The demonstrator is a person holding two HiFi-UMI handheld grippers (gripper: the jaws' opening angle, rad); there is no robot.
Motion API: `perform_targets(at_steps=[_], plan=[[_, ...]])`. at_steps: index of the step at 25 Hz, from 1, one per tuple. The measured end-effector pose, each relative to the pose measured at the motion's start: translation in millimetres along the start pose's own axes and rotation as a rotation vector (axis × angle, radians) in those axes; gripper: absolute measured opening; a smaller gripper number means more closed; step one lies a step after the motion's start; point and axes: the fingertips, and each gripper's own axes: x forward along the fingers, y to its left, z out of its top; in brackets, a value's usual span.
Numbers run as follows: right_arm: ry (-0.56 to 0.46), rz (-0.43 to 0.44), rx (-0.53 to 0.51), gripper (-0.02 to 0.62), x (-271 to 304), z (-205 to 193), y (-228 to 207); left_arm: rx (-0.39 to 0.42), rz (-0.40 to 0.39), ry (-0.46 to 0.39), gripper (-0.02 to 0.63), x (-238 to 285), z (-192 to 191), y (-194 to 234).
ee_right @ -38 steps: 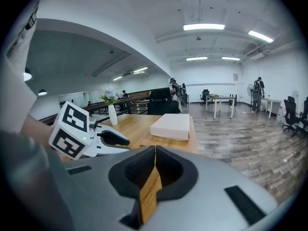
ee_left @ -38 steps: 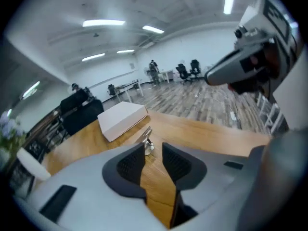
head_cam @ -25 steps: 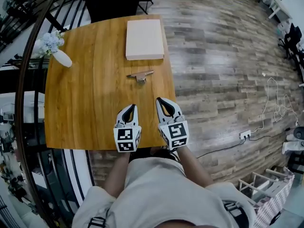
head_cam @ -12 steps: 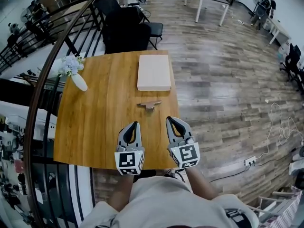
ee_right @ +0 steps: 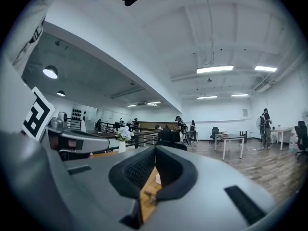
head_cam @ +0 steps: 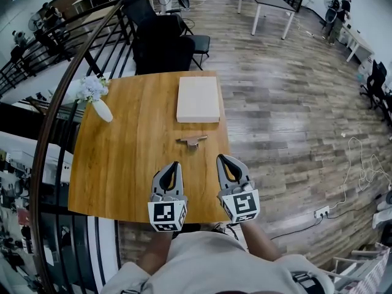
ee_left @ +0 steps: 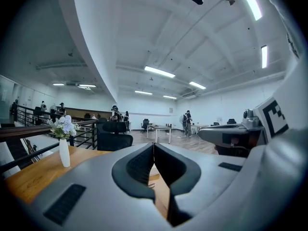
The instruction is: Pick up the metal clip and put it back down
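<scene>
The metal clip (head_cam: 192, 141) lies flat on the wooden table (head_cam: 122, 158), between the pale box and my grippers. In the right gripper view the clip (ee_right: 152, 199) shows small through the gap below the jaws. My left gripper (head_cam: 176, 164) hovers over the table's near edge, shut, with nothing in it. My right gripper (head_cam: 221, 158) hangs beside it near the table's right corner, also shut and empty. Both point toward the clip, a short way behind it. The left gripper (ee_left: 153, 145) and right gripper (ee_right: 155, 149) show tips touching in their own views.
A flat pale box (head_cam: 198, 98) lies beyond the clip. A white vase with flowers (head_cam: 95, 100) stands at the table's far left corner. A black chair (head_cam: 164, 49) sits behind the table, a curved black railing (head_cam: 55, 121) runs along the left. Wood floor (head_cam: 288, 133) lies to the right.
The head camera has tilted up and back, so the table sits lower and farther in view. Both grippers stay shut, side by side near the table's front edge. The clip has not moved.
</scene>
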Motion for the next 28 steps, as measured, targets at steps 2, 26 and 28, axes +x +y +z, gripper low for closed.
perform_targets(at_steps=[2, 26, 28], plan=[[-0.001, 0.002, -0.01, 0.026, -1.1, 0.6, -1.4, 0.001, -0.004, -0.001, 0.025, 1.9, 0.9, -3.2], [0.006, -0.051, -0.052, 0.026, -14.0, 1.0, -35.0, 0.017, -0.025, 0.006, 0.026, 15.9, 3.3, -21.1], [0.001, -0.044, -0.052, 0.026, -15.3, 0.1, -34.5, 0.017, -0.028, 0.006, 0.025, 17.5, 2.6, -23.7]])
